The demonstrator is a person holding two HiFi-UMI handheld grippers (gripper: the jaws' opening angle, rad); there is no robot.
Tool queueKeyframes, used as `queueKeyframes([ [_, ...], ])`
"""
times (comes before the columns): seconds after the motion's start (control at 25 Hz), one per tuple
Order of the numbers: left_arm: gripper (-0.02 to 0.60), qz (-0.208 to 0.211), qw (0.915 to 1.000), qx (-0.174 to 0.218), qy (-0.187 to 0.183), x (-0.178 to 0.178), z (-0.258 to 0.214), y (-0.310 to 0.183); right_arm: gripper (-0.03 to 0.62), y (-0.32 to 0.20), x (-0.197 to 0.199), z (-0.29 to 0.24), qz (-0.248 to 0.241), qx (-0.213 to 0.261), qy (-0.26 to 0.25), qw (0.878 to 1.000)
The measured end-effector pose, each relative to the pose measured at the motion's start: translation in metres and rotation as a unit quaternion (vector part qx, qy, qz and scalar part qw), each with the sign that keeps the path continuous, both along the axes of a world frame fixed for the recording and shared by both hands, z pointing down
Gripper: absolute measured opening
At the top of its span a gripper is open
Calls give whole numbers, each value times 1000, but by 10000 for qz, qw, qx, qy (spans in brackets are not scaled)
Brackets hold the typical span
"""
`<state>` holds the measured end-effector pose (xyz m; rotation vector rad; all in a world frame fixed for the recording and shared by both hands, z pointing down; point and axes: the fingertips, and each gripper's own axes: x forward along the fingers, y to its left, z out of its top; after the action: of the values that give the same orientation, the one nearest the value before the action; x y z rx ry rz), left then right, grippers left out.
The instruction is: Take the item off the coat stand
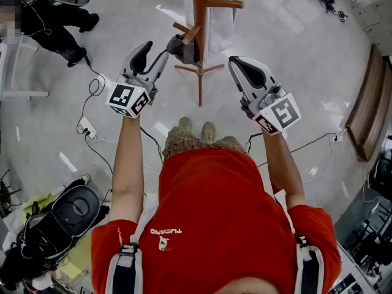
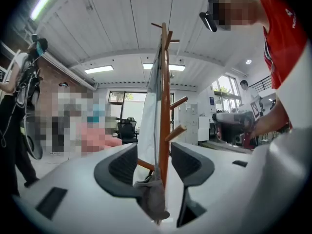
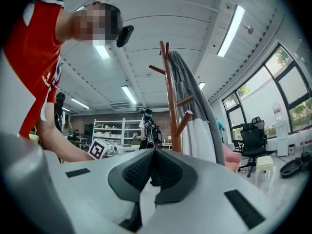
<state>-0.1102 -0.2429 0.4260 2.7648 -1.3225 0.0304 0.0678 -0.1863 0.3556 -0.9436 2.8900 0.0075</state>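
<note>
A wooden coat stand rises in front of me, with a white garment hanging on its far side. A small grey cloth item hangs by a lower peg. My left gripper is right at this item with its jaws apart. In the left gripper view the grey cloth sags low between the open jaws of the left gripper, beside the pole, and the pads do not press on it. My right gripper is held right of the pole, shut and empty.
A person in black stands at the far left. Cables and a power strip lie on the floor to the left, and a dark equipment bag sits at lower left. A wooden bench lines the right side.
</note>
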Motion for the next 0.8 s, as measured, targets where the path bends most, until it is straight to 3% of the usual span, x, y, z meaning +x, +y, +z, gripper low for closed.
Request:
queueKeyframes([
  [0.36, 254, 1011, 9908, -555, -712, 2, 76, -54, 24, -30, 9, 19, 544, -202, 296, 9979],
  [0.6, 281, 1799, 9710, -953, -1255, 14, 132, -74, 25, -40, 9, 20, 977, -211, 412, 9941],
  [0.8, 282, 2357, 9536, -1063, -1544, 33, 156, -88, 25, -43, 15, 18, 1326, -203, 541, 9895],
])
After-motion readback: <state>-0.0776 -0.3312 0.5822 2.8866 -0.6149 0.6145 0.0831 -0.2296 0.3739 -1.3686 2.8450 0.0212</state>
